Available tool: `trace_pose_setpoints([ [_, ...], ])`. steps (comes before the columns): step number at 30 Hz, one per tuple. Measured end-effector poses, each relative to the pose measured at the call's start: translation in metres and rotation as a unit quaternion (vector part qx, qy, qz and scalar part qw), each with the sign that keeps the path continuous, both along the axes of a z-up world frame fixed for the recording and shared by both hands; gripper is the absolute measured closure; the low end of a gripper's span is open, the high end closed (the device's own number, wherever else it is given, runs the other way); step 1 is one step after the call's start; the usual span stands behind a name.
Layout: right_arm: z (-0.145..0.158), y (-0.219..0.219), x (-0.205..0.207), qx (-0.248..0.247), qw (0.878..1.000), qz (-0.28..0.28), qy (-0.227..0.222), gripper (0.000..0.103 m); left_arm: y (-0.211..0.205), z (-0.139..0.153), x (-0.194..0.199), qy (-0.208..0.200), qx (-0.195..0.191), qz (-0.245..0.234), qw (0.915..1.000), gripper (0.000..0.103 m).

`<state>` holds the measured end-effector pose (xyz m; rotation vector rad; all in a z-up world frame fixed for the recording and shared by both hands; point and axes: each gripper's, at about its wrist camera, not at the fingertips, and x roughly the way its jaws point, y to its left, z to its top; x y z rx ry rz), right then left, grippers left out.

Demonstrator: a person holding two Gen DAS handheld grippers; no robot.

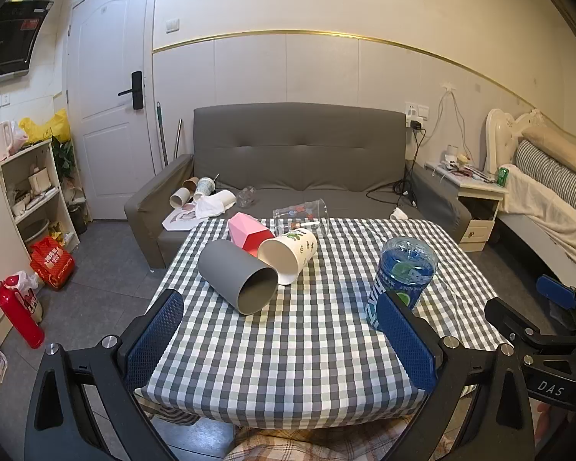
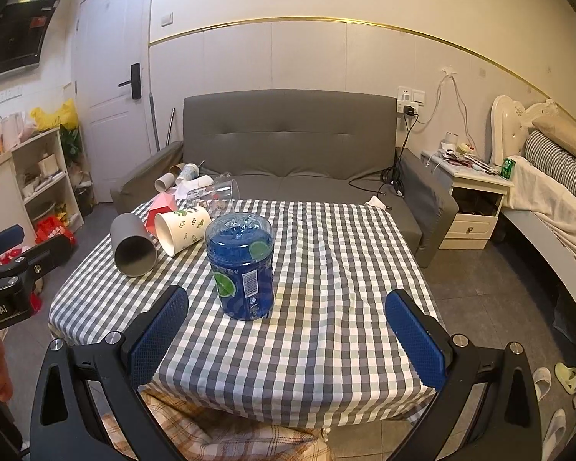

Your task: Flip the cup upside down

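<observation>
**Blue cup stands mouth-down while four others lie on their sides**

The blue cup (image 2: pixel 240 267) stands near the middle of the checked surface (image 2: pixel 326 345), and its flat base seems to face up with the printed label reading inverted, so it looks as if this one is already turned over. It sits alone, well apart from the rest, likely so there is free room around it.

Toward the far left corner lie the cups that appear yet to be flipped: a grey cup (image 1: pixel 237 276) on its side with its mouth toward the cameras, a white cup with leaf print (image 1: pixel 288 255) touching it, a pink faceted cup (image 1: pixel 249 232) wedged behind both, and a clear glass cup (image 1: pixel 301 217) at the far edge. Lying down, their open rims offer a wall to pinch.

The left gripper (image 1: pixel 280 340) hovers over the near edge with its jaws spread wide and nothing between them, aimed roughly at the grey cup, probably the next pick. The right gripper (image 2: pixel 286 330) is likewise spread and empty, hanging just short of the blue cup. A grey sofa (image 1: pixel 299 153) stands behind the surface.
</observation>
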<state>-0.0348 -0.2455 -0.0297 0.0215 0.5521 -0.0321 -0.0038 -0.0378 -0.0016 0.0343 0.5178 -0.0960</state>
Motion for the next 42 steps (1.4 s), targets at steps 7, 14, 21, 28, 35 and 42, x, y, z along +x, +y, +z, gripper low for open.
trace_pose_setpoints([
  [7,-0.0017,0.0003,-0.0001,0.0,1.0,0.001,0.002,0.0,0.0003,-0.0012,0.0009,0.002,0.003,0.001,1.0,0.0],
  [14,-0.0018,0.0008,0.0001,0.0,1.0,0.001,0.003,0.0,0.0001,-0.0014,0.0016,0.003,0.003,0.001,1.0,0.0],
  [21,-0.0024,0.0014,0.0002,-0.001,1.0,0.001,0.003,0.0,0.0,-0.0019,0.001,0.002,0.005,0.001,1.0,0.0],
  [28,-0.0037,0.002,0.0005,0.0,1.0,0.002,0.004,0.0,-0.0001,-0.0021,0.0015,0.003,0.004,0.0,1.0,0.0],
  [35,-0.0045,0.0025,0.0005,0.0,1.0,0.001,0.006,0.0,-0.0003,-0.0021,0.0013,0.004,0.004,0.0,1.0,0.0],
  [42,-0.008,0.0035,0.0003,-0.001,1.0,0.002,0.008,0.0,-0.0005,-0.0029,0.0011,0.002,0.009,-0.01,0.9999,0.0],
])
